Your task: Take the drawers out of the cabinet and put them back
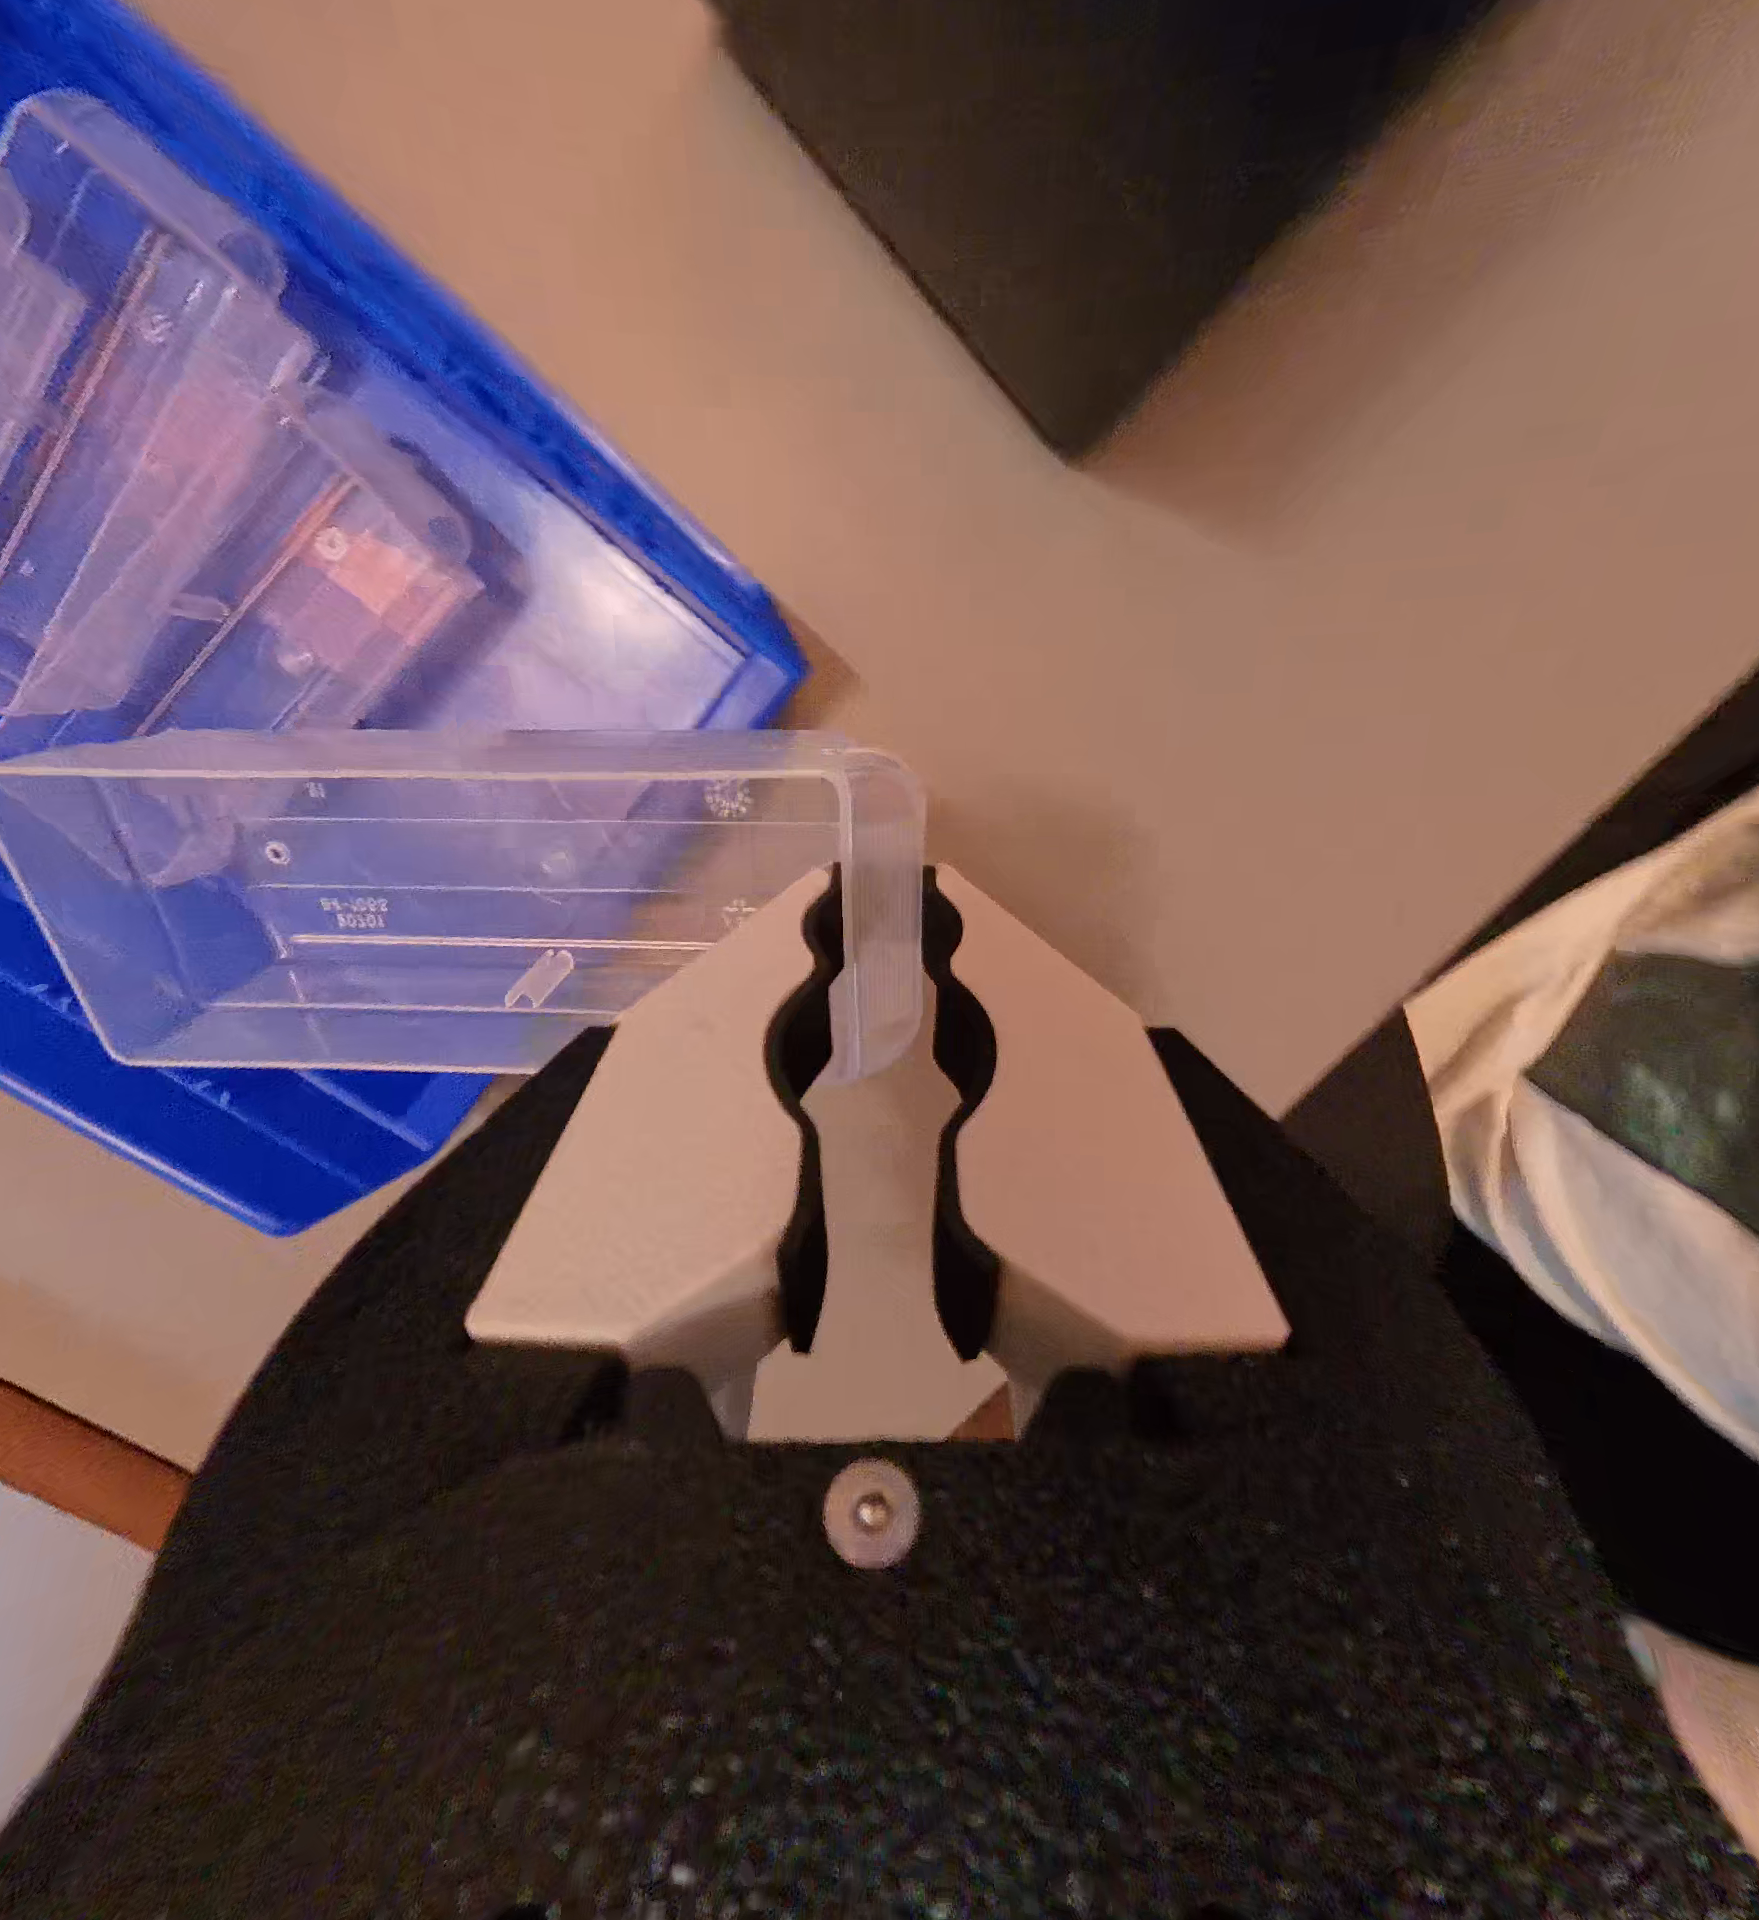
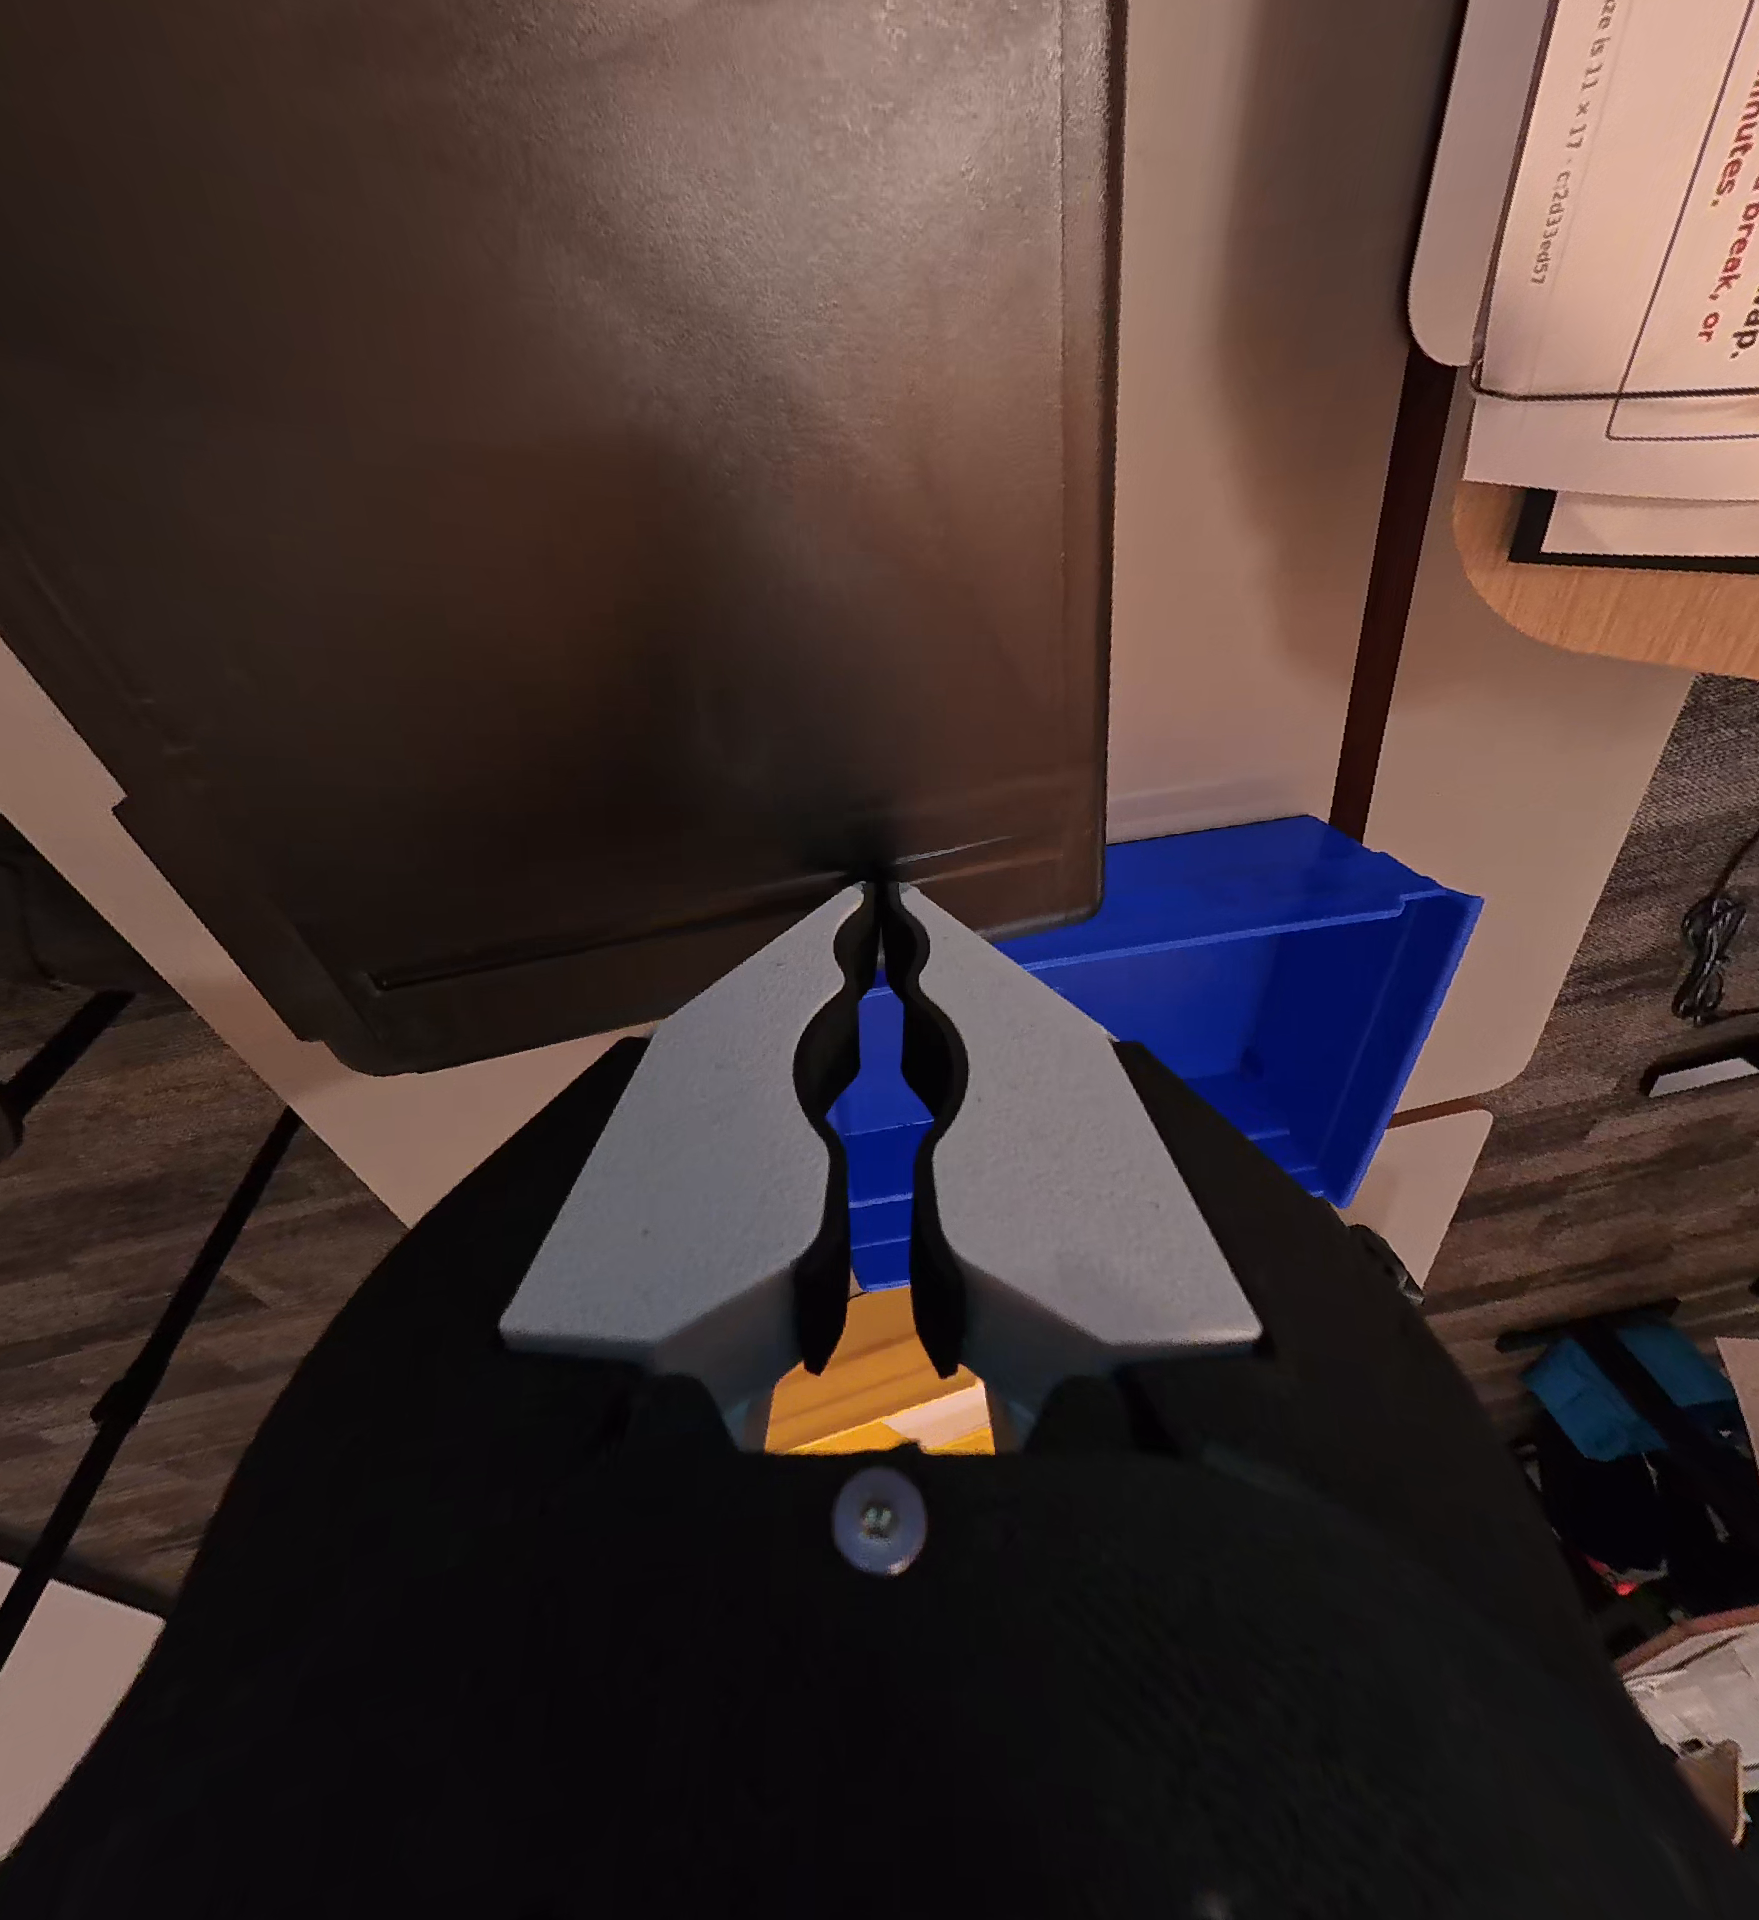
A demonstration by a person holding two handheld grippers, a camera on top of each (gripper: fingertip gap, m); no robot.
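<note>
The dark cabinet (image 2: pixel 563 468) fills most of the right wrist view as a flat brown-black panel whose top and left run out of the picture; none of its drawer openings show from this side, so how many drawers remain inside cannot be told. In the left wrist view only a dark corner of it (image 1: pixel 1062 197) shows, blurred. The pale table (image 1: pixel 958 582) lies under the cabinet and is largely covered by it. Just beside the cabinet's lower right corner sits the blue bin (image 2: pixel 1259 997), partly hidden behind the right gripper (image 2: pixel 877 894); in the left wrist view the bin (image 1: pixel 584 540) is cut off at the left edge and holds clear drawers (image 1: pixel 127 416), stacked and smeared by motion blur, so their count is unclear. Nearer than the cabinet, over the bin's edge, one clear drawer (image 1: pixel 418 894) hangs from the left gripper (image 1: pixel 880 883), whose jaws are closed down to a narrow gap around the drawer's ribbed front tab; the far end of the drawer overlaps the bin. The right gripper's tips are pressed almost together at the cabinet's lower edge, and whether they pinch that edge or merely touch it cannot be told. Well to the right of the cabinet a printed sheet (image 2: pixel 1685 208) in a clear holder is cropped by the frame.
</note>
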